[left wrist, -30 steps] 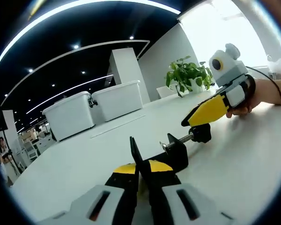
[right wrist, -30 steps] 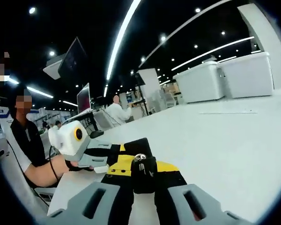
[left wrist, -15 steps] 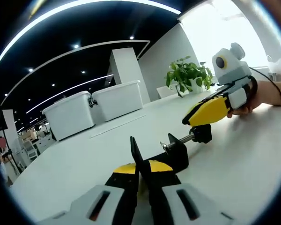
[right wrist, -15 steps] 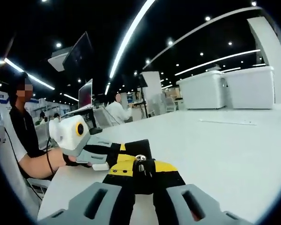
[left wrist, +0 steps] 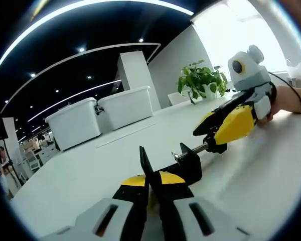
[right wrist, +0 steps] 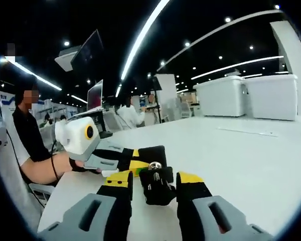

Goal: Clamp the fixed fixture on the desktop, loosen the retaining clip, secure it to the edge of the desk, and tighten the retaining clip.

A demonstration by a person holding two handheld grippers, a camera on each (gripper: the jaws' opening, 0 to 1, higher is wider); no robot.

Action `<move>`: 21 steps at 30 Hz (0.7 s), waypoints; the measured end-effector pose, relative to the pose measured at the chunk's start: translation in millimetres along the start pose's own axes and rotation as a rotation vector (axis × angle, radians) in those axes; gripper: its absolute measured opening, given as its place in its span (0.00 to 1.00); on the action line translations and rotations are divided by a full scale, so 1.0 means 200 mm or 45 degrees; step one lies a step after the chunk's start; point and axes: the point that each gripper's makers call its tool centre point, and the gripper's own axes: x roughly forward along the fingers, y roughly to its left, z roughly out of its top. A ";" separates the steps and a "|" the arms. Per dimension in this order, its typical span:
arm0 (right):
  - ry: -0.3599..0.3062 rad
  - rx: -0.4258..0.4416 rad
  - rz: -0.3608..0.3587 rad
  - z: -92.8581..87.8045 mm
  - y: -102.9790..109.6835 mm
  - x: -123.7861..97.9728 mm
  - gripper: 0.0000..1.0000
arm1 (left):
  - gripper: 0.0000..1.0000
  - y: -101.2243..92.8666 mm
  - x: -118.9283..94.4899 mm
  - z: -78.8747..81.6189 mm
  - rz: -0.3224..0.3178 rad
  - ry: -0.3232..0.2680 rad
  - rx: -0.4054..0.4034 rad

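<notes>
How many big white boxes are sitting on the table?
2. Both stand side by side at the table's far end: the nearer white box and the farther white box in the left gripper view. More could be hidden outside the pictures.

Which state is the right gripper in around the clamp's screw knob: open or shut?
Open. The right gripper has its jaws spread either side of the knob, gaps showing on both sides.

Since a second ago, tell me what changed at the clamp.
The right hand-held gripper let go of the clamp's knob: its jaws, shut on it before, now stand open to either side. Left hand-held gripper stays shut on the clamp, which hasn't moved on the table.
</notes>
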 end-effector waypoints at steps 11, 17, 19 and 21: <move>-0.002 0.006 -0.054 0.00 -0.07 -0.01 0.23 | 0.07 0.00 0.00 0.00 -0.006 0.001 -0.007; -0.019 -0.401 -0.097 0.00 -0.05 -0.02 0.21 | 0.07 0.00 0.01 0.00 -0.006 0.001 -0.006; -0.030 -0.528 -0.112 0.00 -0.02 -0.02 0.21 | 0.07 0.01 0.01 0.00 -0.005 0.001 -0.005; -0.022 -0.568 -0.126 0.00 -0.01 -0.01 0.21 | 0.07 0.01 0.01 0.00 -0.004 0.002 -0.006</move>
